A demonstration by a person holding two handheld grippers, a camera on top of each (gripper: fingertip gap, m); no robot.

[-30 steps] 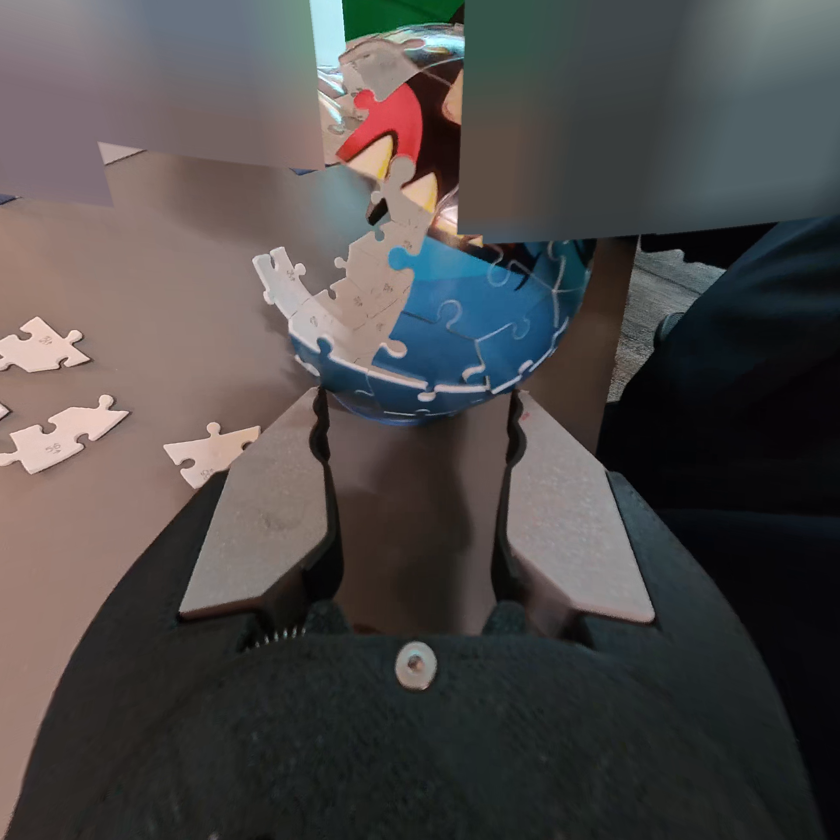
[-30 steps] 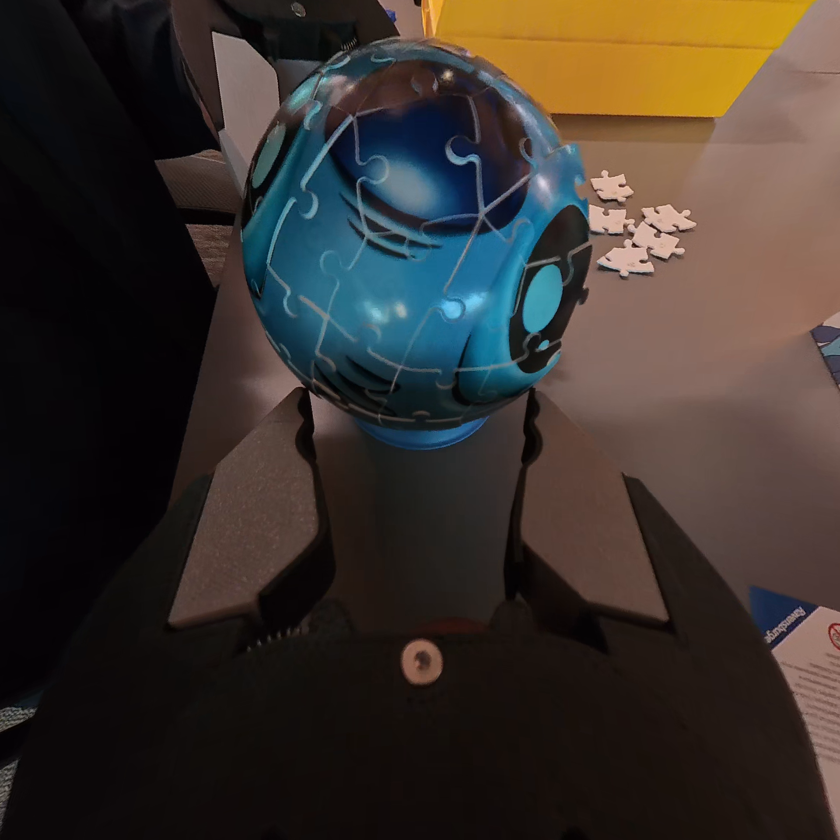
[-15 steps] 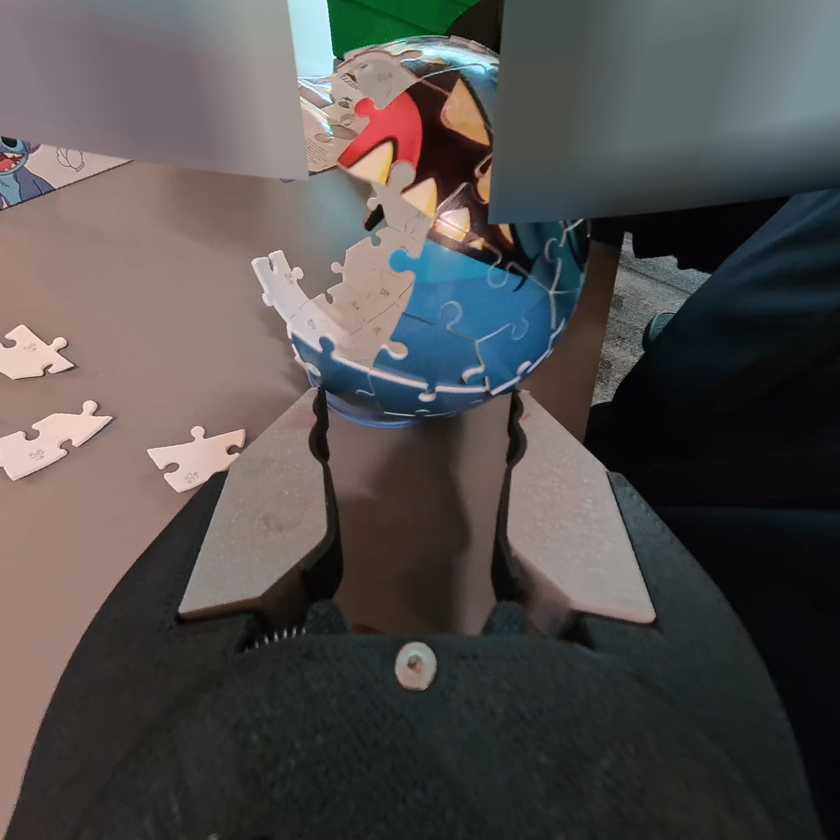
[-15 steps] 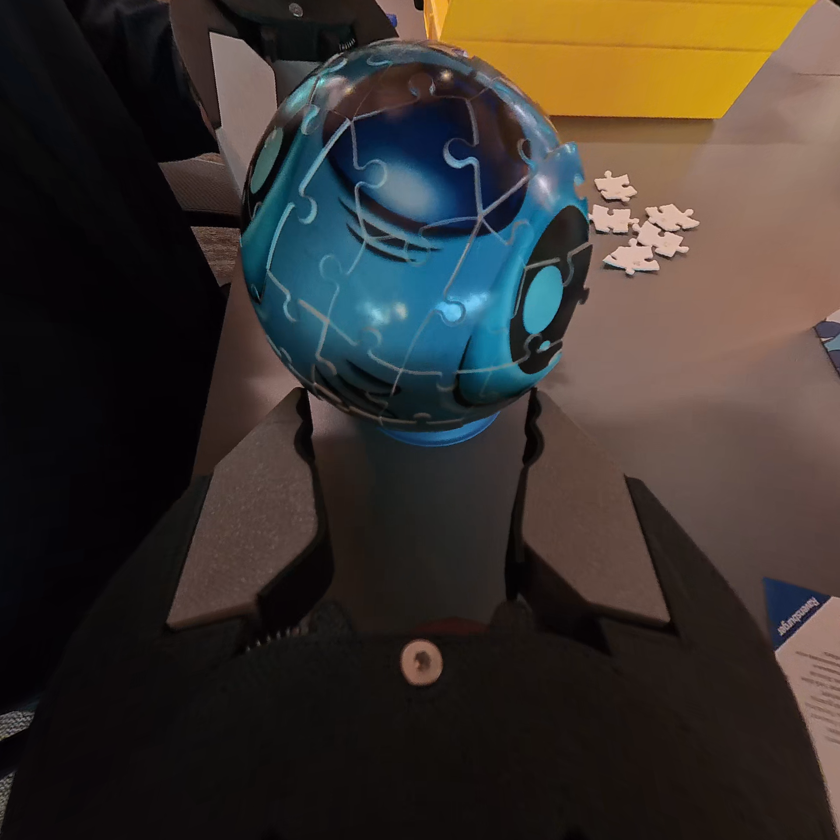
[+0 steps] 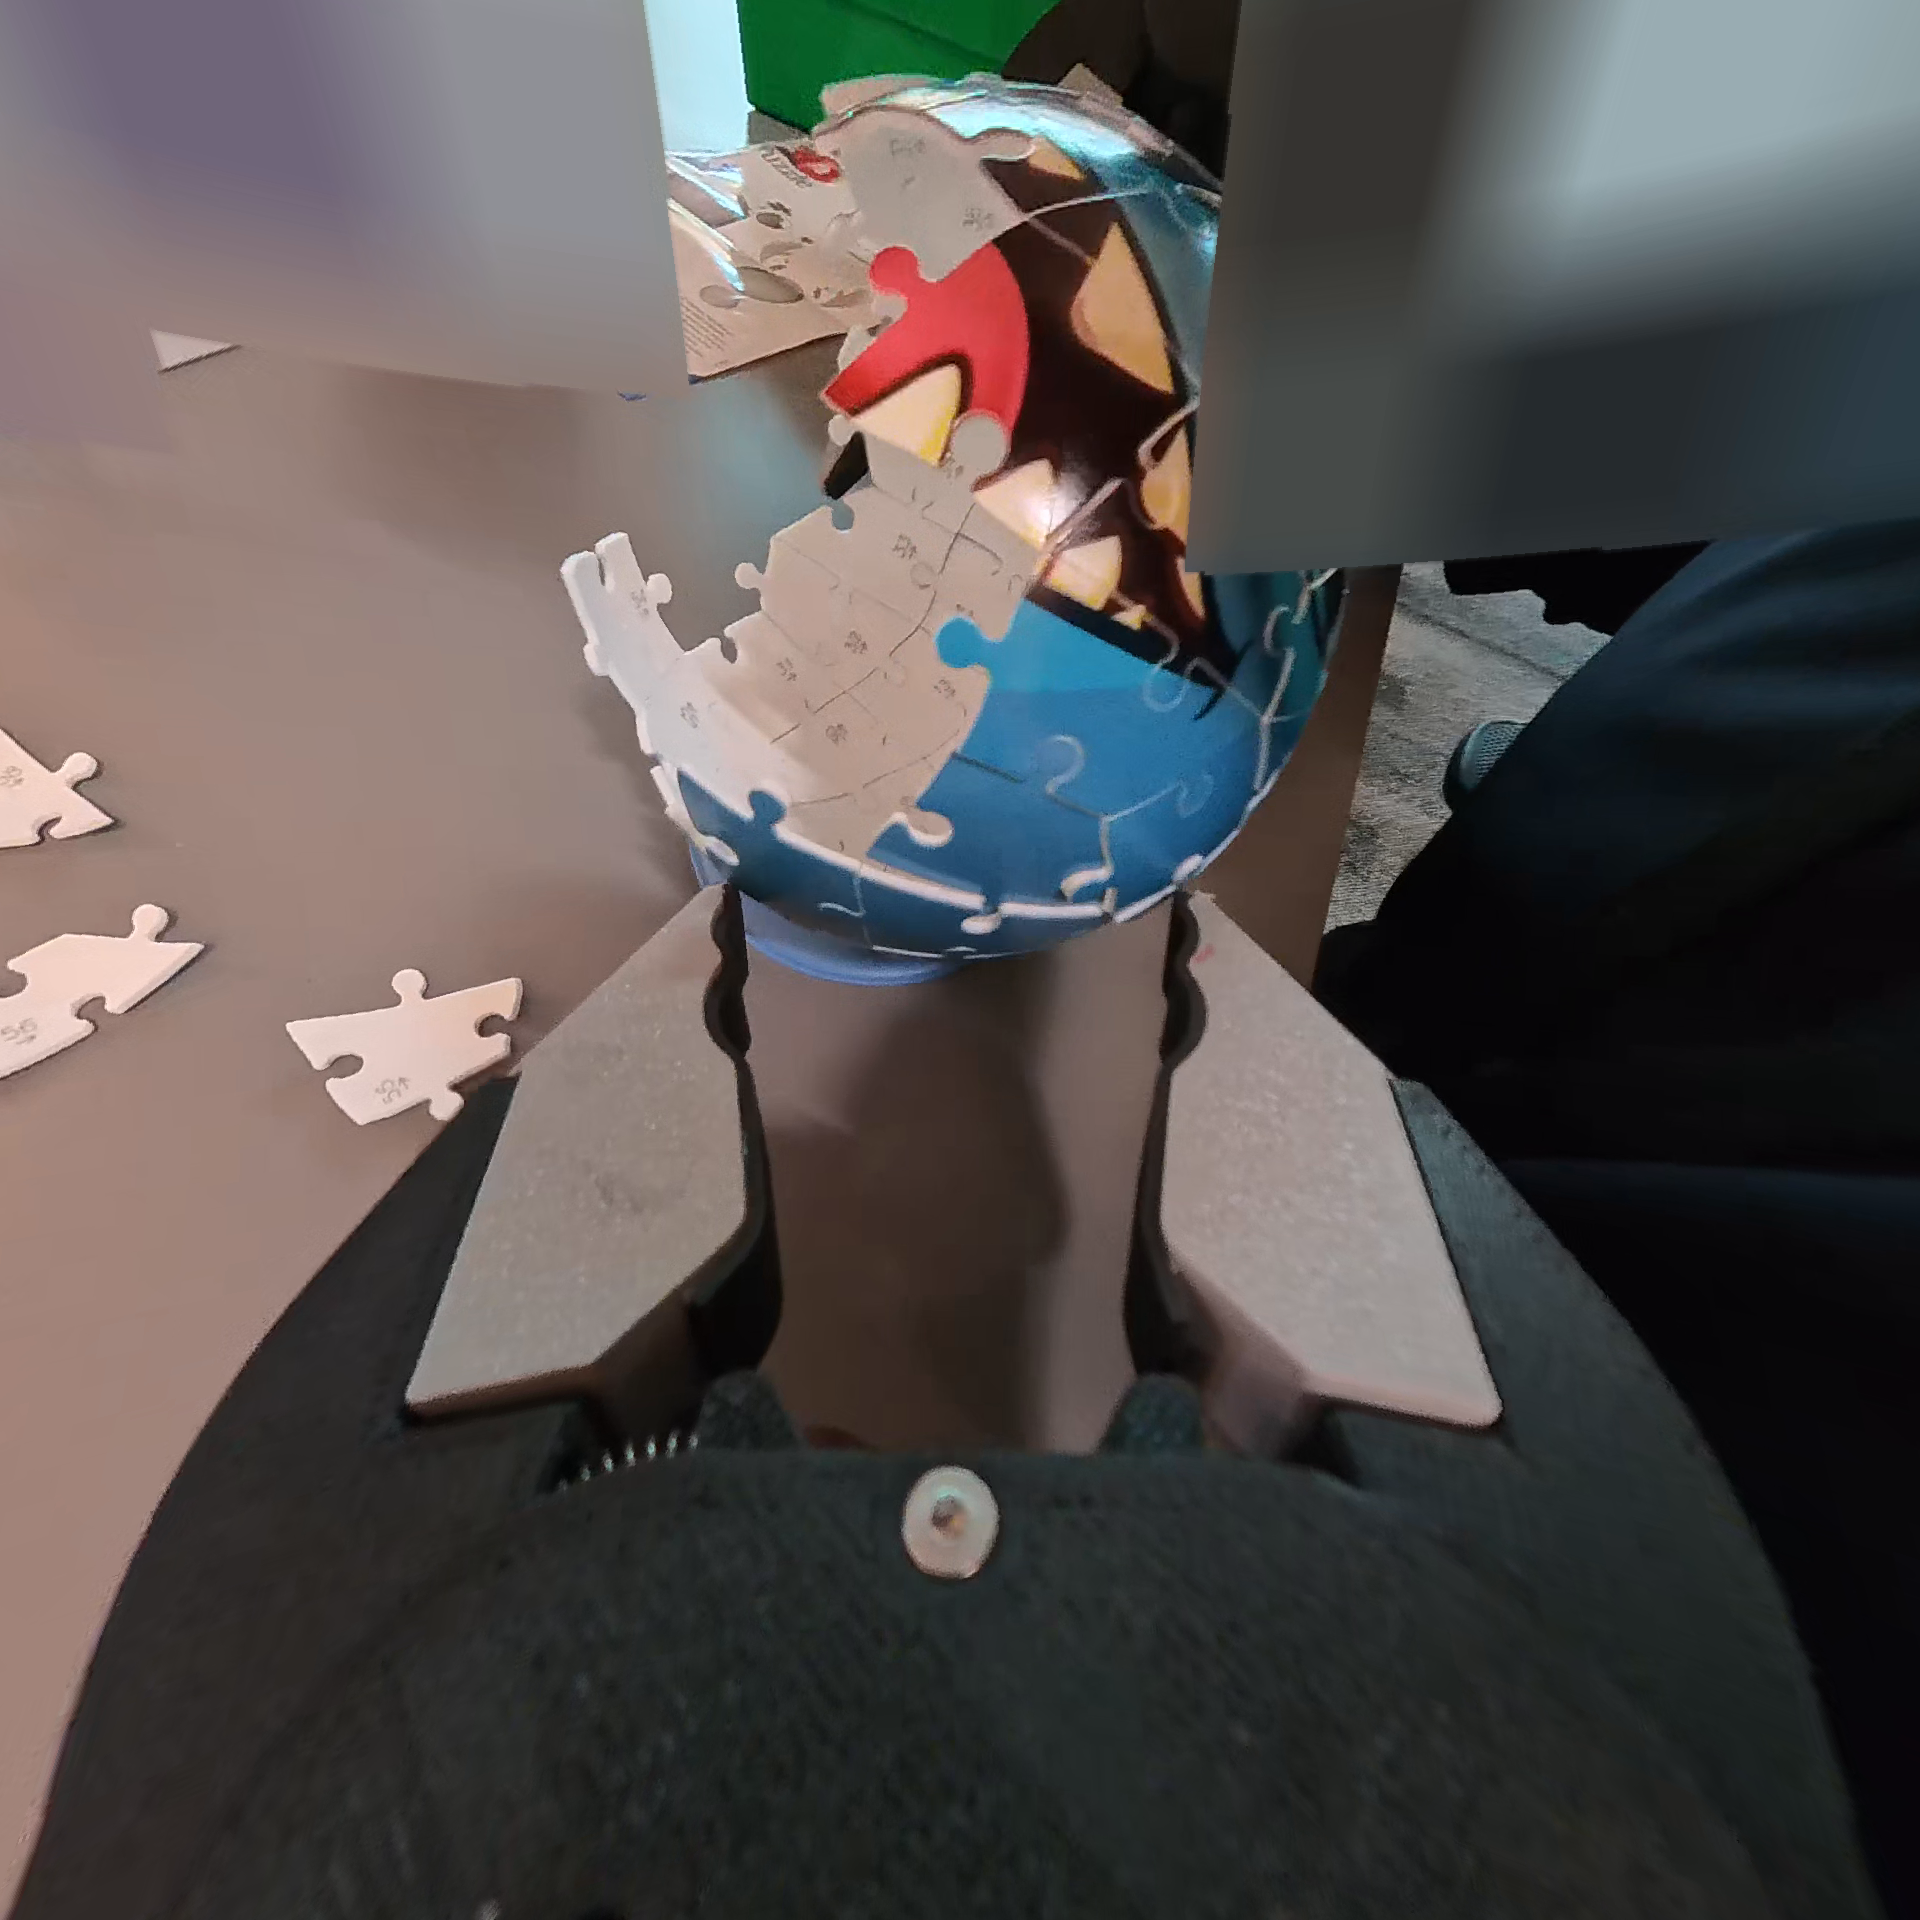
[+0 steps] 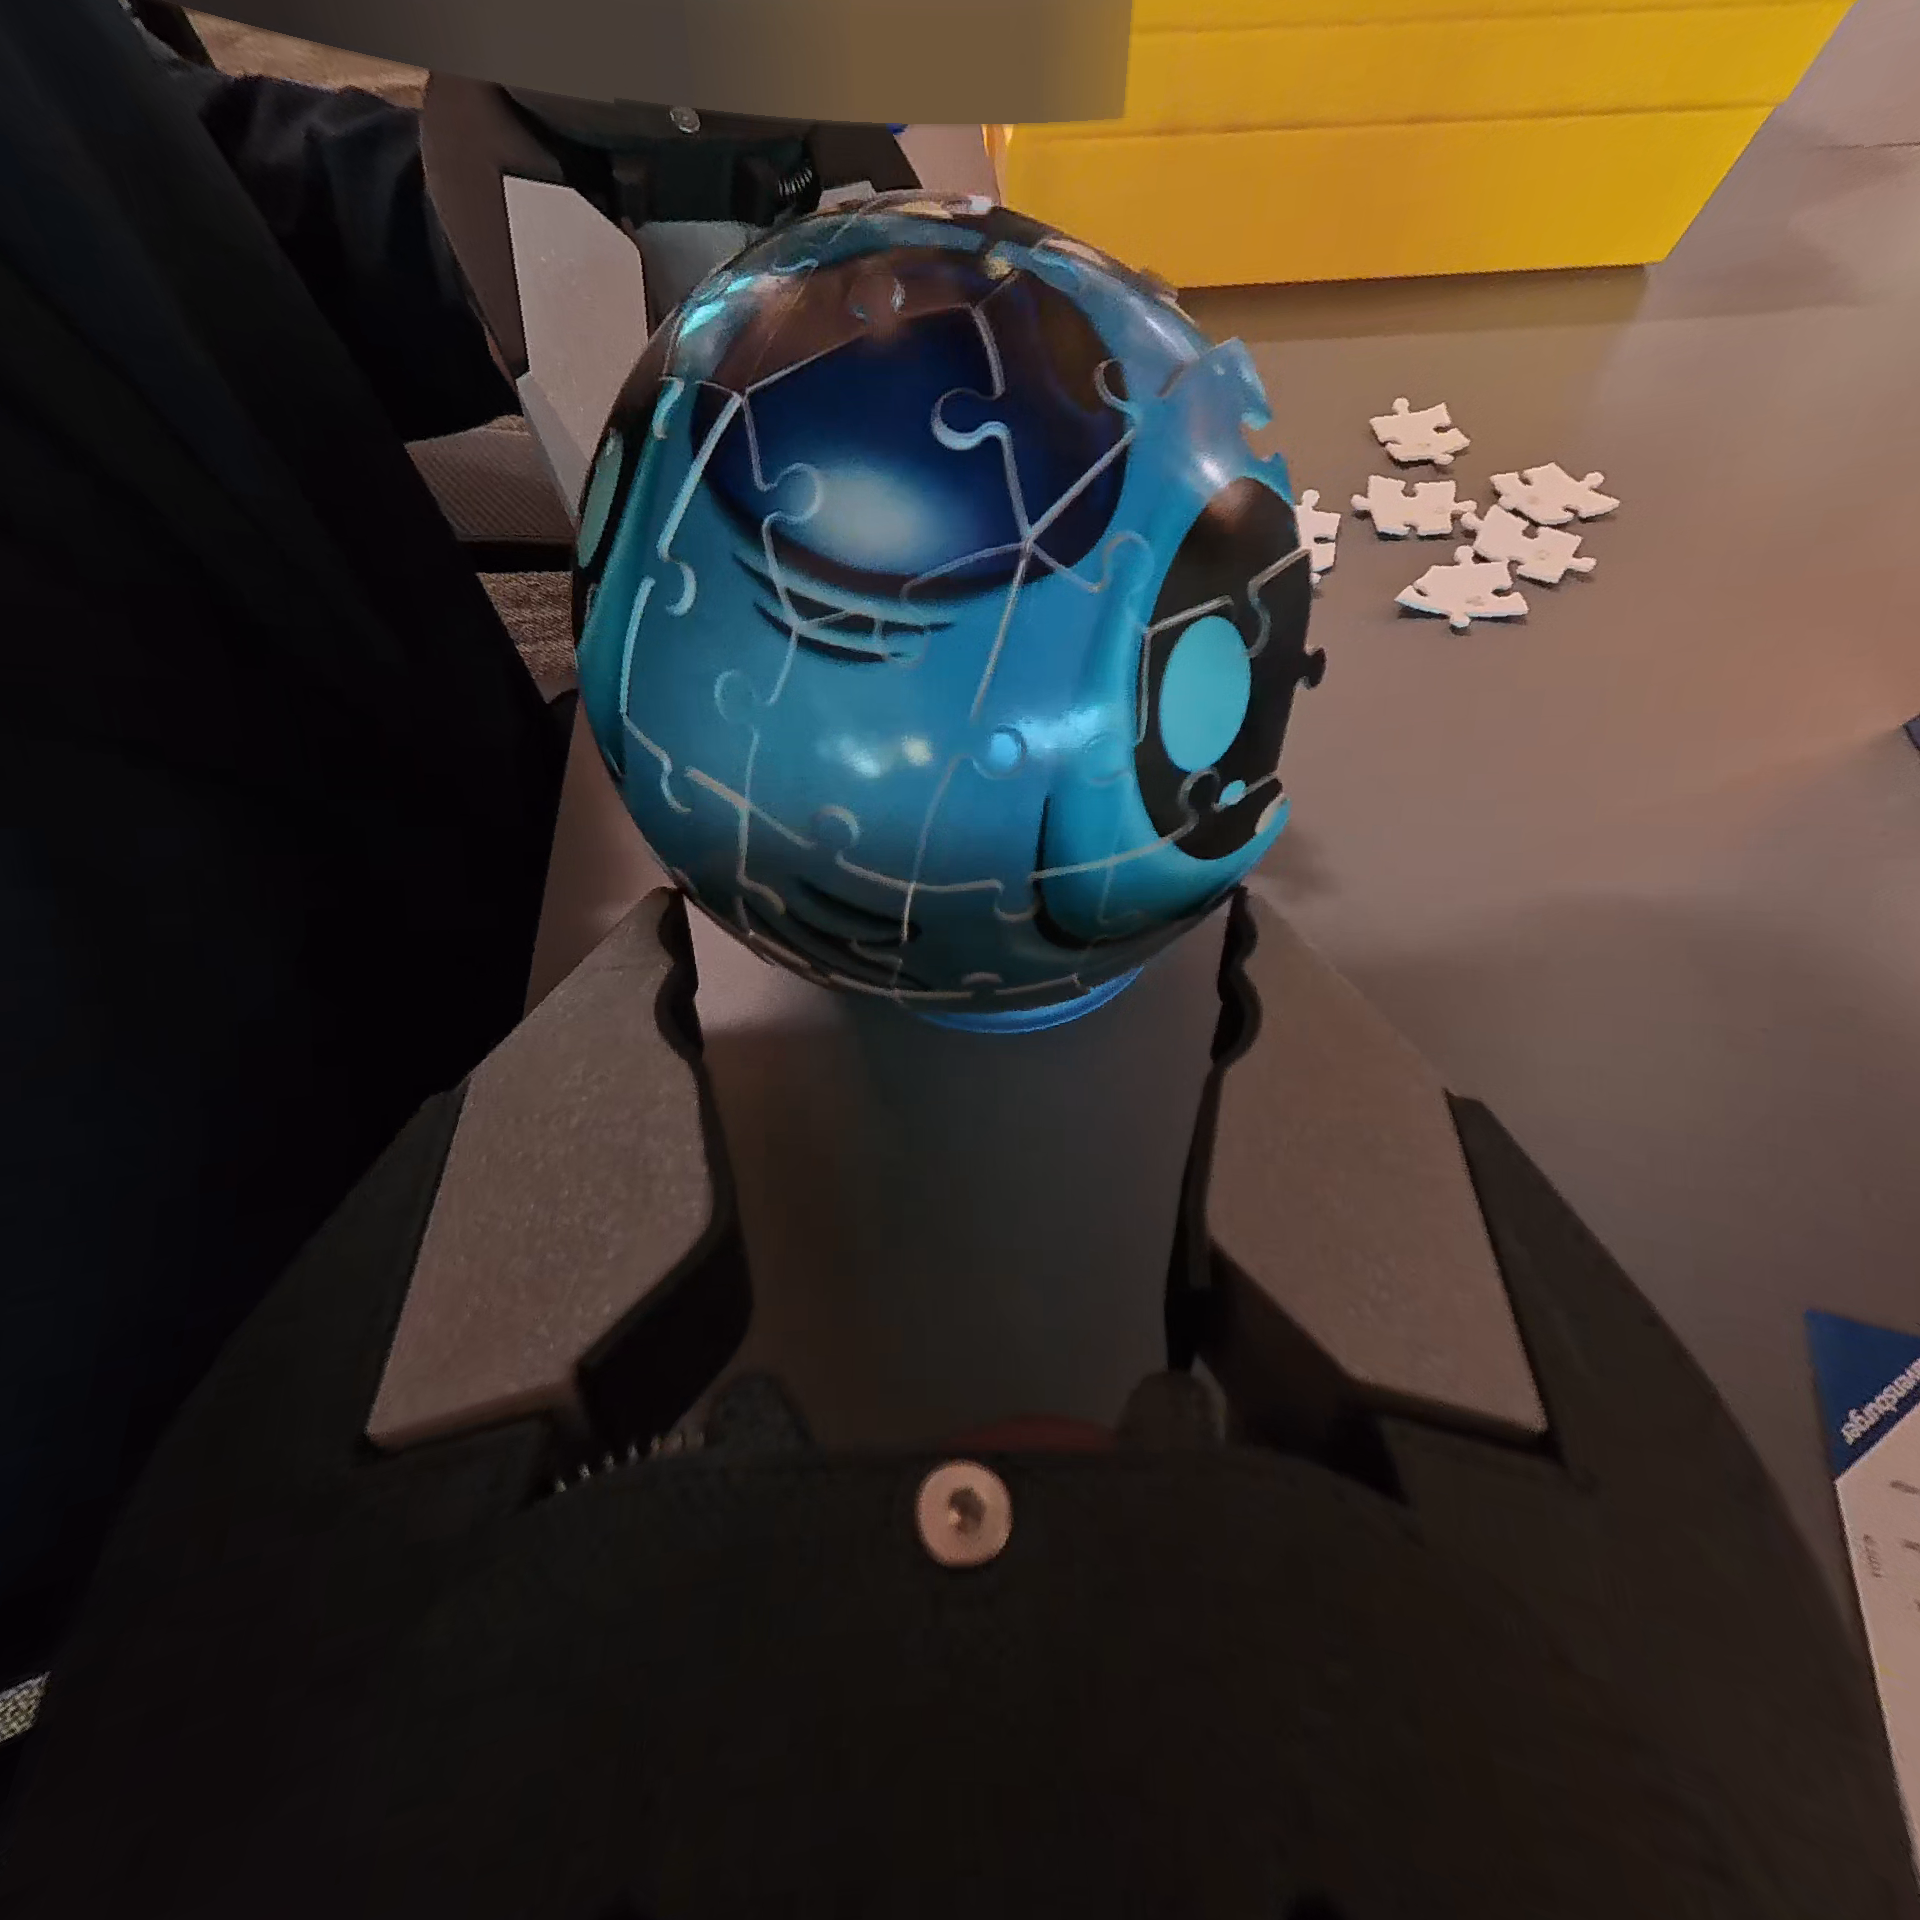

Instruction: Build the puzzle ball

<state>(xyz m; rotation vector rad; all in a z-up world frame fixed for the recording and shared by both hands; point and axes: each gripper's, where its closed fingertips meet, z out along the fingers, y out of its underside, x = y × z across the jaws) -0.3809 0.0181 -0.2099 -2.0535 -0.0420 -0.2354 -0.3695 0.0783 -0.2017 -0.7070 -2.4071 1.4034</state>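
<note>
1. The puzzle ball (image 5: 1039, 727) sits on a small blue stand on the grey table (image 5: 312, 644), dead ahead at 12 o'clock of both grippers, just past the fingertips.
2. Left gripper (image 5: 956, 914): fingers spread, holding nothing. Right gripper (image 6: 956, 914): same, released.
3. The ball is unfinished, with white piece backs showing through a gap at 10 o'clock.
4. Loose pieces (image 5: 410, 1049) lie at 9 o'clock, each with a small printed number.
5. A printed leaflet (image 6: 1881, 1475) is at 4 o'clock in the right view; a yellow box (image 6: 1403, 156), I think, is at 1 o'clock.
</note>
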